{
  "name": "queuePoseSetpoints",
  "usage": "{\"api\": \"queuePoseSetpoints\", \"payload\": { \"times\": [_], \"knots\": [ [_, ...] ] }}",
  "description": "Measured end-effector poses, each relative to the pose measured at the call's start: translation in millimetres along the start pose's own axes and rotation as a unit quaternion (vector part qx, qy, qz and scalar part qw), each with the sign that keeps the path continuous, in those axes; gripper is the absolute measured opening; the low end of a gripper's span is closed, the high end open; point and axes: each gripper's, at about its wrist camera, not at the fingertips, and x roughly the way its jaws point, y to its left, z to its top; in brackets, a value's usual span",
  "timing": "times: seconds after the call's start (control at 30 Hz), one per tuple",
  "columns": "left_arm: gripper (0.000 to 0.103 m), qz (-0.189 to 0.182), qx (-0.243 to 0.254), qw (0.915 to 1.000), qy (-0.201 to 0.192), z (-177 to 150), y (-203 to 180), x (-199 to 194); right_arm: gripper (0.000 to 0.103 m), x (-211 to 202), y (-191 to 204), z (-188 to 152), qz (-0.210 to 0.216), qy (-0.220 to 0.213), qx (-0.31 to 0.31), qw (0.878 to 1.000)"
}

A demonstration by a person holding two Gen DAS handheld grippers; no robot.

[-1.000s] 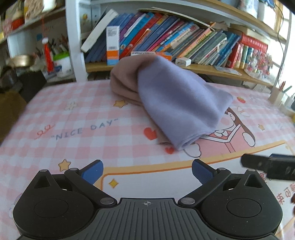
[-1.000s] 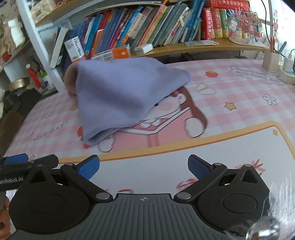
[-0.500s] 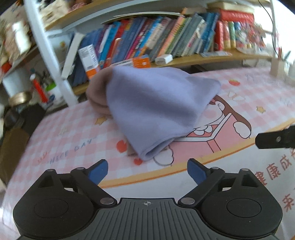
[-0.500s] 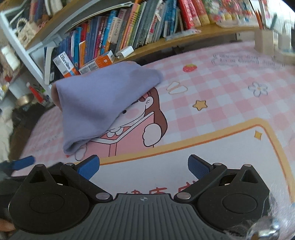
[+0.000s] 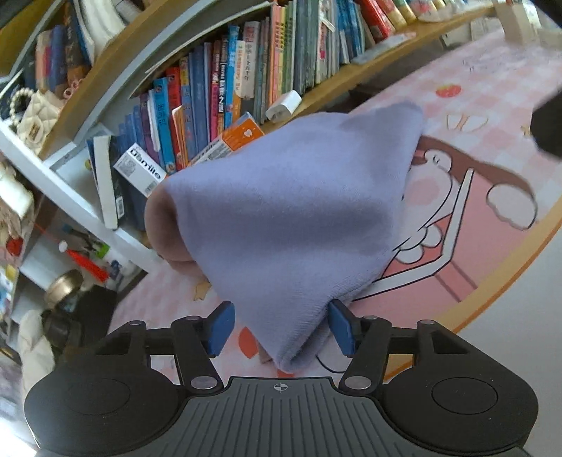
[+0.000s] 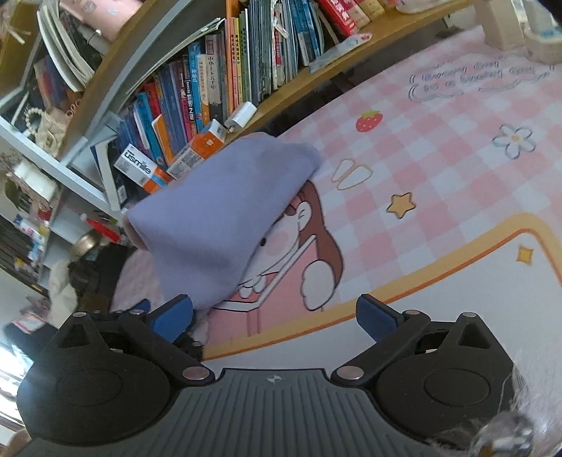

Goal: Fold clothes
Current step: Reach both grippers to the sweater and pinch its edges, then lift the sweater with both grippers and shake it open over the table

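A lavender cloth (image 5: 298, 211) lies folded over a pinkish-brown garment (image 5: 165, 228) on the pink cartoon table mat (image 5: 474, 274). Its near corner lies between the blue pads (image 5: 221, 328) of my left gripper (image 5: 281, 328). The jaws are closing on that corner, and the pads stand right at the fabric's edges without visibly squeezing it. My right gripper (image 6: 275, 318) is open with only the mat between its fingers. The lavender cloth (image 6: 217, 218) lies ahead and to its left, its corner close to the left pad (image 6: 175, 316). A dark blur at the right edge of the left wrist view is the right gripper (image 5: 548, 126).
A bookshelf (image 5: 253, 70) packed with books runs along the table's far edge, with a toothpaste box (image 6: 140, 168) and a white charger (image 6: 242, 116) on it. A pen holder (image 6: 502, 21) stands at the far right. Clutter sits beyond the table's left edge.
My left gripper has moved forward to the lavender cloth's near corner, rolled, and its jaws have narrowed around it. My right gripper has shifted and rolled too, staying open.
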Motion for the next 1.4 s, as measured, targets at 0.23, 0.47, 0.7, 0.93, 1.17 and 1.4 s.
{"api": "queuePoseSetpoints", "payload": {
  "times": [0.23, 0.47, 0.7, 0.93, 1.17, 1.4],
  "knots": [
    [0.050, 0.017, 0.046, 0.9986, -0.022, -5, -5, 11, 0.100, 14, -5, 8, 0.058, 0.035, 0.070, 0.995],
    [0.006, -0.015, -0.012, 0.9982, -0.057, -3, 29, -13, 0.100, 27, 4, 12, 0.098, 0.049, 0.109, 0.988],
    [0.006, -0.081, -0.097, 0.9807, -0.149, 4, 68, -106, 0.101, 39, -6, 12, 0.124, 0.056, 0.177, 0.975],
    [0.006, -0.110, -0.103, 0.9786, -0.140, -22, 57, -139, 0.100, 62, -11, 11, 0.153, 0.074, 0.229, 0.958],
    [0.015, -0.099, -0.087, 0.9883, -0.076, -45, 47, -129, 0.036, 89, -10, -1, 0.113, 0.104, 0.269, 0.951],
    [0.034, -0.044, -0.020, 0.9987, -0.014, -46, 10, -95, 0.012, 82, 5, 8, 0.137, 0.083, 0.237, 0.958]
  ]
}}
